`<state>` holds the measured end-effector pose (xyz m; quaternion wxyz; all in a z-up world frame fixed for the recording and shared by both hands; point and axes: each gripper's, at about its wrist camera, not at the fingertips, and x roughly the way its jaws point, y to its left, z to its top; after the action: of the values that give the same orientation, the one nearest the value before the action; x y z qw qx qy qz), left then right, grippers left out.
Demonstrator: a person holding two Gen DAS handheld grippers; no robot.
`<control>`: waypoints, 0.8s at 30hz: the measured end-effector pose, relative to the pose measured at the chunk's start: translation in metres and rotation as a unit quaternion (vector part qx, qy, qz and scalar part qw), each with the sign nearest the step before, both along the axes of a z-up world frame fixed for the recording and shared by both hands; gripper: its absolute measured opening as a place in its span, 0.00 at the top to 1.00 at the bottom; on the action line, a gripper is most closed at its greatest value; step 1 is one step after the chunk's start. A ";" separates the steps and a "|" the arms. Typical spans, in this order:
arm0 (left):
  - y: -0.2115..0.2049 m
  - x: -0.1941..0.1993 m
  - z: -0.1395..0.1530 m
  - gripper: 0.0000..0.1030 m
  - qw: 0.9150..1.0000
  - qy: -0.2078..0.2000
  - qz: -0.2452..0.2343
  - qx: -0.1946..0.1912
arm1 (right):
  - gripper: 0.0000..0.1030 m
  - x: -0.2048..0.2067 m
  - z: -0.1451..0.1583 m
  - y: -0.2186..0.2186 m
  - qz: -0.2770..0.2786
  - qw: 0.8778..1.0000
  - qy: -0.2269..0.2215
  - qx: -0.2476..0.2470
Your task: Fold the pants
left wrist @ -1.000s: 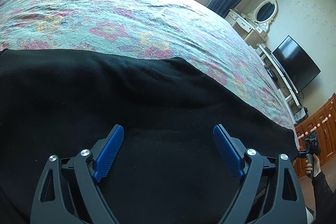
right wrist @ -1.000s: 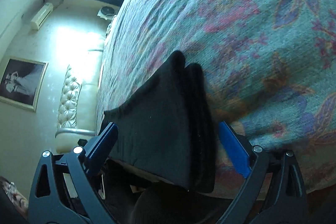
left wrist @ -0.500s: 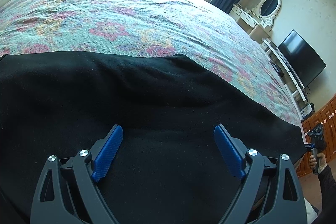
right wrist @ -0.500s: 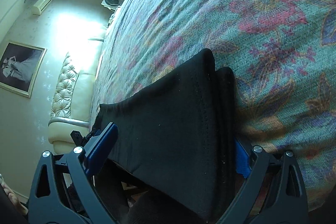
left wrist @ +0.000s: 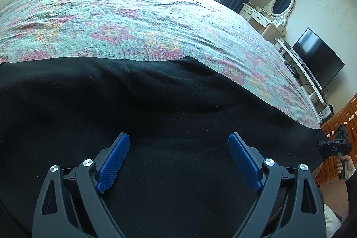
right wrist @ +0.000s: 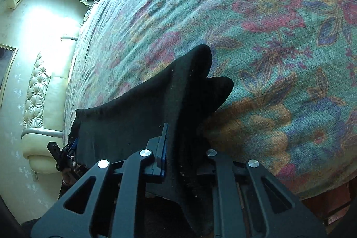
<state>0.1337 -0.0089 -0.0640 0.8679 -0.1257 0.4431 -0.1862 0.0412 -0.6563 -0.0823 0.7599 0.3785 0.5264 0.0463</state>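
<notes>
My pads (left wrist: 113,162) are ribbed blue plastic on matt black plastic arms with shiny metal pins. The pants (left wrist: 156,108) under me are matt black cloth, soft and slightly linty. The bedspread (left wrist: 138,15) is coarse woven floral cloth; the headboard (right wrist: 35,90) looks like glossy tufted leather

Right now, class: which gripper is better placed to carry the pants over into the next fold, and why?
The right gripper: its jaws are closing on the black pants' leg end, the fabric pinched between them. The left gripper is open above flat cloth, gripping nothing.
</notes>
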 end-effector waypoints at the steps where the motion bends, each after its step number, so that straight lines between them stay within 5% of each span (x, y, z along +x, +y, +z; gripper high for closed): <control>1: 0.000 0.000 0.000 0.14 1.000 0.001 0.000 -0.002 | 0.86 0.000 0.005 0.002 -0.003 1.000 -0.003 -0.001; 12: 0.007 0.002 0.006 0.14 1.000 0.011 -0.015 -0.019 | 0.89 0.007 0.081 0.038 0.004 0.998 -0.049 -0.027; 24: 0.037 -0.017 0.014 0.14 0.998 0.012 -0.006 -0.056 | 0.89 0.037 0.165 0.143 0.068 0.990 -0.115 -0.053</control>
<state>0.1166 0.0278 -0.0503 0.8531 -0.1733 0.4432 -0.2141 0.0786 -0.5130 0.0829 0.8297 0.2928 0.4617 0.1130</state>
